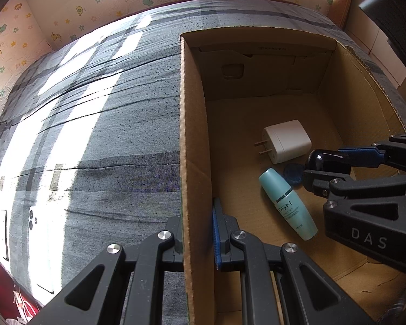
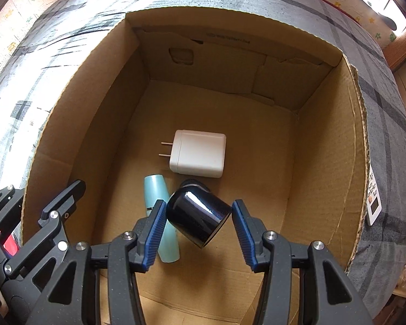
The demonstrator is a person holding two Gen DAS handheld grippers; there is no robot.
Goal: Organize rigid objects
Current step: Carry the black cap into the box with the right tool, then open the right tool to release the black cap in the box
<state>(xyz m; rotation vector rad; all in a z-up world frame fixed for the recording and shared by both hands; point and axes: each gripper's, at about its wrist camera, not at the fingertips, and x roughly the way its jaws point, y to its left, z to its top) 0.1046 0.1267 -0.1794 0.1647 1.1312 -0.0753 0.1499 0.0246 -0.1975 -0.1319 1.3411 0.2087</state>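
right hand-held gripper [image 2: 199, 216] clamps dark jar [image 2: 200, 215] inside box [image 2: 335, 146].

Plaid bed [image 1: 100, 140] under cardboard box [image 1: 195, 135]

My left gripper [image 1: 197, 233] points steeply down, its jaws pinched shut on the cardboard wall [image 1: 195, 162], one finger on each side; in the right wrist view its black linkage shows at eight o'clock. My right gripper [image 2: 199, 216] also points steeply down, jaws partly spread around the dark blue jar [image 2: 199, 214]. The left pad [image 2: 155, 233] touches the jar's side; whether the right pad [image 2: 245, 233] presses it I cannot tell. In the left wrist view, that gripper reaches in from three o'clock.
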